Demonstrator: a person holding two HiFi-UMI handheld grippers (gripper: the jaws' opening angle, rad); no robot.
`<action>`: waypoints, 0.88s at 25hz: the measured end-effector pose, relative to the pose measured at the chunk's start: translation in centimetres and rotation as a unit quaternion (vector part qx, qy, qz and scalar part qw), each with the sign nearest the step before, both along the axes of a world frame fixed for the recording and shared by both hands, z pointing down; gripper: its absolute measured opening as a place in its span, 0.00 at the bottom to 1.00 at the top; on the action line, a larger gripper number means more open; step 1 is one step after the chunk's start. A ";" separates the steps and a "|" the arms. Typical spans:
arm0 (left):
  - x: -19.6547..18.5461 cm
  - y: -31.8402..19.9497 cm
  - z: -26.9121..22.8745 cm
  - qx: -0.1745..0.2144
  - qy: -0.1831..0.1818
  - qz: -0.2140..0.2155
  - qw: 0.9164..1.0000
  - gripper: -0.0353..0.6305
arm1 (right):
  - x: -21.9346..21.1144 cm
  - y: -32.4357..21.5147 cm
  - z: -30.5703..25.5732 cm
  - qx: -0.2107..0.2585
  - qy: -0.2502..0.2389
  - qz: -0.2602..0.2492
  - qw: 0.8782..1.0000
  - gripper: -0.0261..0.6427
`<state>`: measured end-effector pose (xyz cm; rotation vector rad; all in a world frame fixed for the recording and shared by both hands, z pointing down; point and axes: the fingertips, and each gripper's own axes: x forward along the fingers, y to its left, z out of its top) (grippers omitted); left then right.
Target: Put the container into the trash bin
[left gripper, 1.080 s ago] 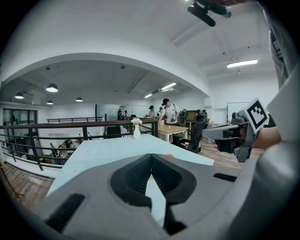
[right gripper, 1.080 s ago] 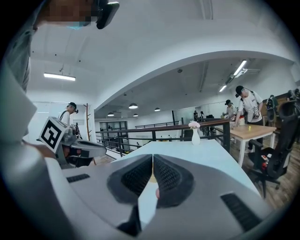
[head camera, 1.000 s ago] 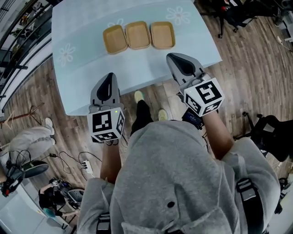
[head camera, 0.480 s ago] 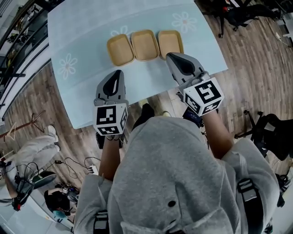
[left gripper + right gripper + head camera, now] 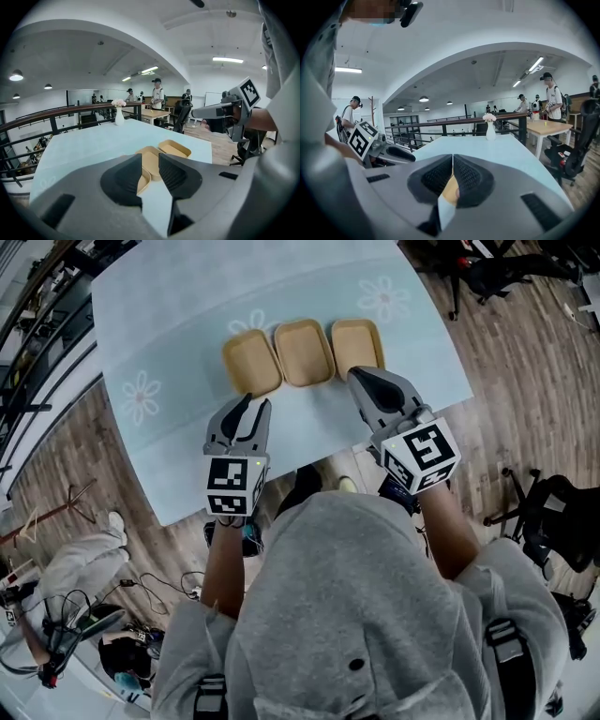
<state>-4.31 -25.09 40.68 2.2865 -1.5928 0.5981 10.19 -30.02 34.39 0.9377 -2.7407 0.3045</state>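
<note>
1. Containers lie on the table, the biggest thing here: a smooth, pale blue rectangular top printed with white flowers.
2. Person: seen from above, hooded in soft grey cloth, with bare forearms reaching over the near edge.
3. Right gripper: a grey moulded shell with a black-and-white marker cube at its back. Its black ribbed pads are pressed together on nothing. The tip lies at the near rim of the right container; whether it touches cannot be told. A second ago it was farther back, nearer the near edge.
4. Left gripper: the same build. Its jaws are opening with nothing between them, and tan rims show beyond the gap. The tips stand just short of the left container. A second ago the jaws were together and only the tips overlapped the near edge.
5. The three containers are shallow, matte tan trays like pressed fibre, shaped as rounded rectangles with raised rims. They lie side by side with rims touching, in a row along the near edge, set back from it, toward the near right corner. The row is arranged as before.
6. Vase: small, white and narrow-necked, holding pale flowers, by the far edge.
</note>
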 end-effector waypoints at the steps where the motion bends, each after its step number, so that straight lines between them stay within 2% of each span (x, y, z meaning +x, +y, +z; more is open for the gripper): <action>1: -0.2 -0.2 0.2 -0.003 -0.004 0.005 1.000 0.22 | -0.2 -0.2 0.1 -0.002 0.002 0.000 1.000 0.08; 11: 0.0 -1.7 5.4 -0.059 -0.029 0.055 0.996 0.24 | -1.4 -1.6 1.8 -0.022 0.018 0.002 1.000 0.08; 22: 0.2 -2.2 11.5 -0.121 -0.059 0.102 0.986 0.24 | -2.3 -2.4 3.1 -0.036 0.033 0.020 0.999 0.08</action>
